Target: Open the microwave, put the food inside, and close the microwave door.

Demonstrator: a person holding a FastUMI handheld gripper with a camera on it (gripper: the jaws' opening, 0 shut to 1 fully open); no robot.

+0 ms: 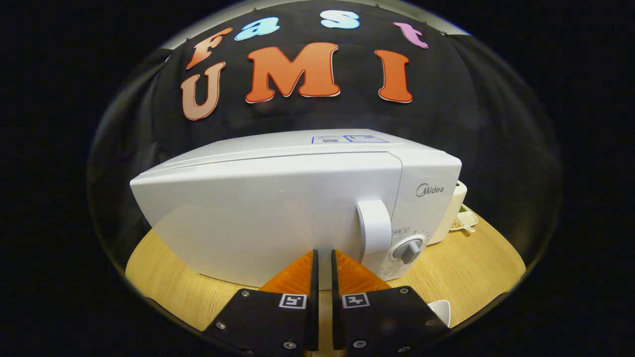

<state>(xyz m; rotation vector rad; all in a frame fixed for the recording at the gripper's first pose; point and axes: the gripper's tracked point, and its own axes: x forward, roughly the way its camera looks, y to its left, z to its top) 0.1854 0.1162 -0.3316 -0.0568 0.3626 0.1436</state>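
Observation:
A white microwave [278, 208] stands on the round wooden table [476, 258], its door shut. Its upright door handle [375, 230] sits at the door's right edge, with a grey dial [409, 248] on the control panel just right of it. My gripper [322, 255] is shut, fingers nearly touching with nothing between them. The fingertips are close to the door's lower front, a little left of the handle. A white dish edge [441, 310] shows by the right finger, its contents hidden.
Behind the microwave's right side a white container [459, 213] stands on the table, with a small white scoop or dish [464, 225] holding something greenish beside it. Bare wood lies right of the microwave. Black cloth forms the wall behind.

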